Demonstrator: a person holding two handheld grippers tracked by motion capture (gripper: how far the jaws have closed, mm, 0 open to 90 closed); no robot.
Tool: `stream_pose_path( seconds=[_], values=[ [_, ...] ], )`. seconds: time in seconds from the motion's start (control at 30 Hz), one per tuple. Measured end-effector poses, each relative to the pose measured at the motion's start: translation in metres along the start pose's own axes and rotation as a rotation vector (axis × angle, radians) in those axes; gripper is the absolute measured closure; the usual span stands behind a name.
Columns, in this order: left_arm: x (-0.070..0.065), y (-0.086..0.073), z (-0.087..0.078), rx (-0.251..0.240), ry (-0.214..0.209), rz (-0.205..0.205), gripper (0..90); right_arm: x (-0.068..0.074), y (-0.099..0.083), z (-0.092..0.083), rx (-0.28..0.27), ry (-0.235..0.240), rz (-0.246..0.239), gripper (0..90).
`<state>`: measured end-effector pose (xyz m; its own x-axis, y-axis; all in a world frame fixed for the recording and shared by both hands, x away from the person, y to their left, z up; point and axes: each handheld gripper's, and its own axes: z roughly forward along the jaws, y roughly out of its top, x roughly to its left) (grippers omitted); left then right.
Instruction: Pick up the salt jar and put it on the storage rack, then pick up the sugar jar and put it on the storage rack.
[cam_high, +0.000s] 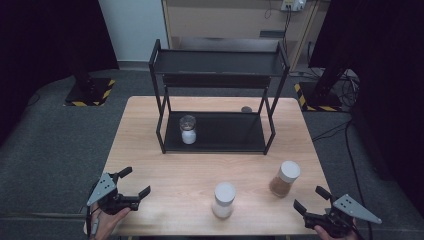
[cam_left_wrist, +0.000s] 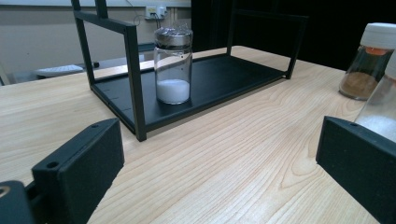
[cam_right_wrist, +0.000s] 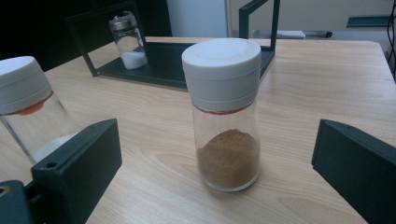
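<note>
A black two-tier rack (cam_high: 218, 75) stands at the back of the wooden table (cam_high: 165, 165). On its lower shelf, at the left, is a glass jar with a metal lid and white powder (cam_high: 188, 129) (cam_left_wrist: 173, 65) (cam_right_wrist: 127, 39). A white-capped jar of brown powder (cam_high: 285, 178) (cam_right_wrist: 226, 114) (cam_left_wrist: 366, 60) stands front right. A second white-capped jar with white powder (cam_high: 223, 199) (cam_right_wrist: 28, 107) is at front centre. My left gripper (cam_high: 135, 183) (cam_left_wrist: 219, 172) is open at the front left corner. My right gripper (cam_high: 311, 199) (cam_right_wrist: 215, 172) is open just before the brown jar, jaws apart on either side of it without touching.
A small dark round object (cam_high: 246, 109) lies on the table behind the rack's right side. Grey carpet surrounds the table, with stands on hazard-striped bases (cam_high: 90, 92) at the back left and right. Bare wood lies between the rack and the front jars.
</note>
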<state>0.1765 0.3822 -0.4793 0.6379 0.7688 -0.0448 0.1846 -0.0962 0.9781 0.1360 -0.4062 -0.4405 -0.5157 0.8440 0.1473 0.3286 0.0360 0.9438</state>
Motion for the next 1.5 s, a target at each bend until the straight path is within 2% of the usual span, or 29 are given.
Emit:
stream_pose_path(
  seconds=[0.17,0.33,0.57,0.77,1.0,1.23,1.5],
  values=[
    [-0.004,0.001,-0.001,-0.002,0.012,0.027,0.0,0.000,0.000,0.000,0.001,0.005,0.000,2.1],
    [-0.001,-0.001,-0.001,-0.014,0.011,0.005,0.0,0.000,0.000,-0.001,-0.003,0.005,-0.004,2.0],
    [-0.001,-0.001,-0.002,-0.014,0.007,0.002,0.0,0.001,0.001,-0.001,-0.006,0.006,-0.008,1.7],
    [0.000,-0.001,-0.002,-0.014,0.000,-0.006,0.0,0.007,0.005,0.000,-0.003,0.013,-0.043,1.6],
    [0.000,-0.001,-0.003,-0.014,0.000,-0.013,0.0,0.008,0.011,-0.001,-0.023,0.057,-0.046,3.1],
    [0.001,-0.002,-0.003,-0.015,-0.002,-0.017,0.0,0.006,0.019,0.003,-0.037,0.122,-0.033,3.2],
    [0.002,-0.002,-0.003,-0.014,-0.004,-0.023,0.0,0.008,0.034,0.011,-0.040,0.186,-0.075,3.0]
  ],
)
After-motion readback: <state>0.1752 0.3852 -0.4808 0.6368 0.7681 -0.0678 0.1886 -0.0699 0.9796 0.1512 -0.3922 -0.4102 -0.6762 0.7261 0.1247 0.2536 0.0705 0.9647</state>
